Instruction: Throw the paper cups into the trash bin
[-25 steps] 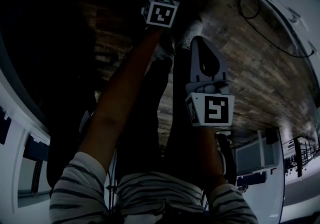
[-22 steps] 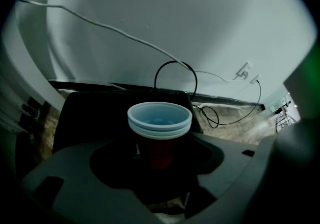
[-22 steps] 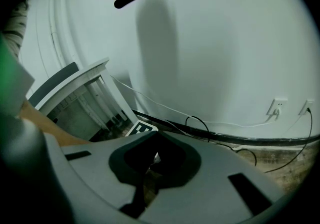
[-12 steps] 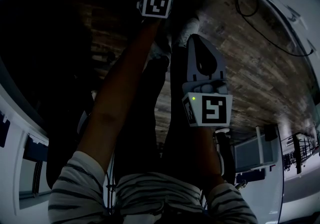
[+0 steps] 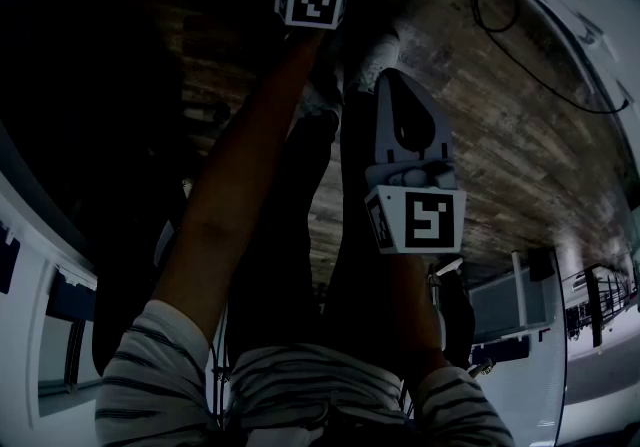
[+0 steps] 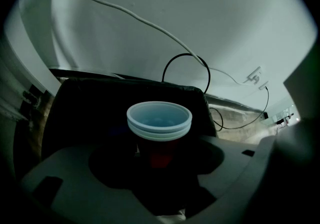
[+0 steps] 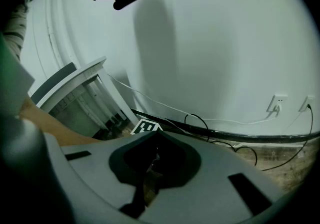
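left gripper view: cups held at the bin, drop comes next

the left gripper (image 6: 159,152) has its jaws clamped on the red sides of two nested paper cups (image 6: 159,120), which stand upright with their rims above the jaws. the black-lined trash bin (image 6: 95,105) sits just behind and below them. this looks like the release step: the next move calls for the cups over the bin's mouth, then spreading the jaws. the right gripper (image 7: 154,143) has its jaws together, empty.
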A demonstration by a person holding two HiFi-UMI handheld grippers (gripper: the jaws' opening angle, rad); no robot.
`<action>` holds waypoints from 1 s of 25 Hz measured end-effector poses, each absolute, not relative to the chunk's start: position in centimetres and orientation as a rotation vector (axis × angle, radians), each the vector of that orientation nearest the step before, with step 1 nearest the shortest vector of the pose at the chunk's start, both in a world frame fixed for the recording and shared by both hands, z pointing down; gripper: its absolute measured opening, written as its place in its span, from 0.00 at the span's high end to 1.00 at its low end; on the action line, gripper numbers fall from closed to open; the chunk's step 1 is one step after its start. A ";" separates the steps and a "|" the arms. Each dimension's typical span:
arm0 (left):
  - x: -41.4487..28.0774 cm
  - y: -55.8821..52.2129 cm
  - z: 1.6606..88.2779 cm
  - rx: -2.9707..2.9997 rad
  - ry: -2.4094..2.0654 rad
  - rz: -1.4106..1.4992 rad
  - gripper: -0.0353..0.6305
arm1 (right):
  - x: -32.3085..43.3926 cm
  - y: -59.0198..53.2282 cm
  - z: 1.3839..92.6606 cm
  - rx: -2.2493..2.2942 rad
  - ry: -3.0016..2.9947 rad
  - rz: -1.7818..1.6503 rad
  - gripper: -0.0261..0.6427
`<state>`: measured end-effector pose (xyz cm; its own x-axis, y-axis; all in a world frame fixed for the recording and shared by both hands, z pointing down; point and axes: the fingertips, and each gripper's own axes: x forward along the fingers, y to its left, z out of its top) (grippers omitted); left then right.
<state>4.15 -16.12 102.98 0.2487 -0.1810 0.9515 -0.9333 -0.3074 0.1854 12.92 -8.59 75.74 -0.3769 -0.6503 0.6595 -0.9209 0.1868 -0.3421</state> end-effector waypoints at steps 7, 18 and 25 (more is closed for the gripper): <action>4.1 -16.1 102.7 1.666 -1.050 1.119 0.49 | 13.1 -8.8 75.3 1.496 -2.109 1.026 0.93; 4.2 -15.6 101.8 1.649 -1.067 1.095 0.49 | 13.4 -8.8 74.7 1.491 -2.130 1.010 0.93; 4.2 -15.6 99.9 1.653 -1.089 1.070 0.49 | 13.8 -8.7 73.5 1.489 -2.133 0.993 0.93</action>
<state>4.23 -15.59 99.88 0.2507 -0.2089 0.9453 -0.9487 -0.2471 0.1971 13.75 -8.72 73.47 -0.3830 -0.6687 0.6373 -0.9182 0.1999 -0.3421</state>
